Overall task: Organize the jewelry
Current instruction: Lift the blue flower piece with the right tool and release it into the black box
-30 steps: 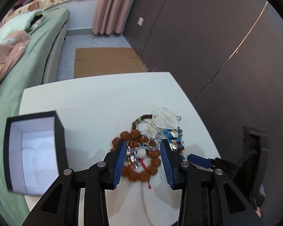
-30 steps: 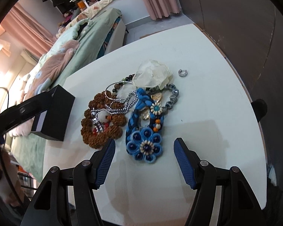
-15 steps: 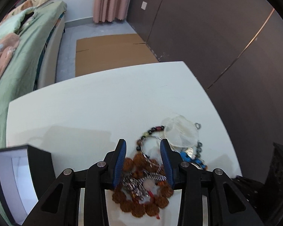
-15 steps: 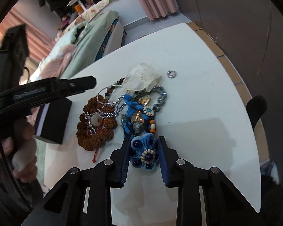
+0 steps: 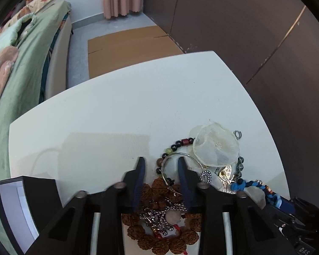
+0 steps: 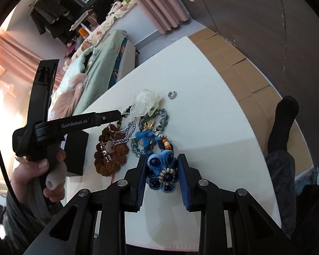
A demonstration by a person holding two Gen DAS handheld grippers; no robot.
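A jewelry pile lies on the white table [image 5: 117,110]. My right gripper [image 6: 162,159] is shut on the blue flower necklace [image 6: 162,170], squeezing its flower end. My left gripper [image 5: 160,163] is partly closed, its fingertips around the brown seed-bead bracelet [image 5: 163,240] and a thin silver bangle [image 5: 180,157]; I cannot tell if it grips them. A silver chain [image 5: 159,216] lies on the brown bracelet. A clear plastic pouch [image 5: 215,148] and a dark bead bracelet [image 5: 176,146] lie beyond. In the right wrist view the left gripper [image 6: 117,114] reaches over the brown bracelet [image 6: 110,153].
A black open box [image 5: 19,210] with a white lining stands at the left, also in the right wrist view [image 6: 75,150]. A small silver ring [image 6: 171,94] lies apart behind the pile. A bed [image 5: 21,63] is beyond the table's left edge. Dark wall at right.
My right gripper closed on the blue flower necklace and pulled it slightly toward me. My left gripper moved forward over the brown bracelet, its fingertips now at the silver bangle.
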